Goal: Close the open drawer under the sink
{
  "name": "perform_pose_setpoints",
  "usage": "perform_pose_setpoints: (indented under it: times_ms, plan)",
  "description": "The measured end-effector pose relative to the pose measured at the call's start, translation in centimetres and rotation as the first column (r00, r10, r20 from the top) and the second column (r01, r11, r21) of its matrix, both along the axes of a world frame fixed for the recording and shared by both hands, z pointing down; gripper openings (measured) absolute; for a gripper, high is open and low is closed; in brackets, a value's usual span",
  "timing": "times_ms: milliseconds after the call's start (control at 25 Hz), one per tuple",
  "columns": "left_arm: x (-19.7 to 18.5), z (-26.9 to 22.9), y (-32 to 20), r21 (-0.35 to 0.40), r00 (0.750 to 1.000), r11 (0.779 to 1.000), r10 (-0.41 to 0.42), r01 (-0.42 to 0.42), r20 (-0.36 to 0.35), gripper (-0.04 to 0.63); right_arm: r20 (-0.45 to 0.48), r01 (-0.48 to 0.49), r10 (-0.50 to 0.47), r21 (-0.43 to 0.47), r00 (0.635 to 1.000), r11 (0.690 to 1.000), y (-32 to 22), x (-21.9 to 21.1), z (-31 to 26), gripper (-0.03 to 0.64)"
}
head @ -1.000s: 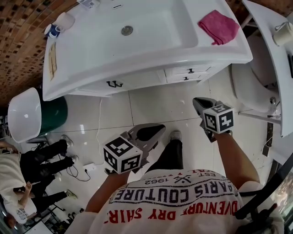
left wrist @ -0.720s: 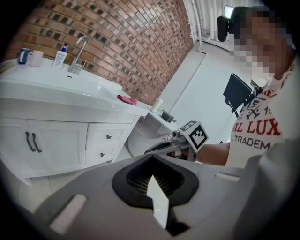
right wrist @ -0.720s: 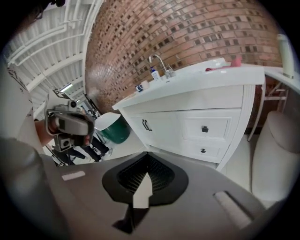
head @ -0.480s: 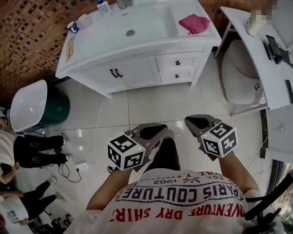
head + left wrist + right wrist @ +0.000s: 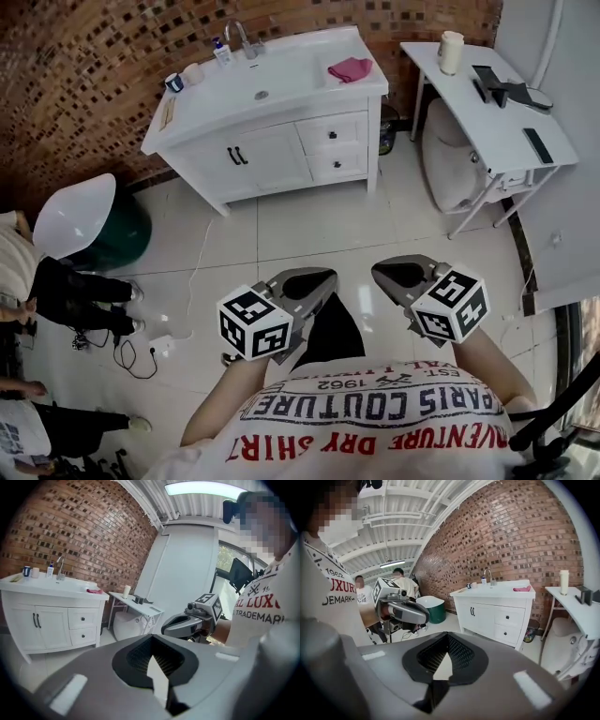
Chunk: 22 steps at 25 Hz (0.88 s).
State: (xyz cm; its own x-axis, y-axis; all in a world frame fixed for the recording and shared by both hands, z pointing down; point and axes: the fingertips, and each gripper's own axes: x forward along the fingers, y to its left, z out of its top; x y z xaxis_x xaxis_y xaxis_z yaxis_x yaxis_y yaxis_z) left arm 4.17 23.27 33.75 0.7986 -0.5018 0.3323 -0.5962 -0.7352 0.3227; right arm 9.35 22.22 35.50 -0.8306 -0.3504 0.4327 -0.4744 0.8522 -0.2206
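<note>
The white sink cabinet (image 5: pixel 246 157) stands far off against the brick wall. Its two small drawers, the upper (image 5: pixel 331 132) and the lower (image 5: pixel 337 162), sit flush with the cabinet front. They show the same way in the left gripper view (image 5: pixel 83 618) and the right gripper view (image 5: pixel 509 616). My left gripper (image 5: pixel 314 278) and right gripper (image 5: pixel 389 272) hang close to my body over the tiled floor, well short of the cabinet. Both are shut with nothing in them. Each also shows in the other's view: the right gripper (image 5: pixel 187 623), the left gripper (image 5: pixel 410 613).
A pink cloth (image 5: pixel 349 68) lies on the sink top beside the basin. A white side table (image 5: pixel 492 112) stands at the right with a white rounded tub (image 5: pixel 450 155) under it. A green bin with a white lid (image 5: pixel 84 225), a floor cable (image 5: pixel 155 342) and standing people (image 5: pixel 47 291) are at the left.
The head view has drawn back from the cabinet, which now looks smaller and farther away. Both grippers have stayed near my body, shut.
</note>
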Motion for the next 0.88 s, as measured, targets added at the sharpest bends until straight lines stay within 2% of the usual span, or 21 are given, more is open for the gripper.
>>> perform_pose_setpoints:
  times_ms: [200,360,520,880]
  plan:
    - [3.0,-3.5,6.1,0.038,0.999,0.999,0.012,-0.014,0.039,-0.009,0.039,0.035,-0.036,0.011,0.999,0.999,7.0,2.1,-4.0,0.009]
    - [4.1,-5.2,9.1,0.038,0.999,0.999,0.009,-0.010,0.041,-0.009,0.094,0.036,-0.037,0.016,0.995,0.999,10.6,3.1,-7.0,0.009]
    - [5.1,-5.7,11.7,0.041,1.000,0.999,0.017,-0.018,0.026,-0.009,0.128,0.025,-0.026,0.005,0.991,1.000,13.4,4.2,-8.2,0.008]
    - [6.0,-6.8,15.3,0.082,1.000,0.996,0.025,-0.025,0.006,-0.009,0.120,0.027,-0.029,0.020,0.992,0.999,17.0,4.6,-8.6,0.008]
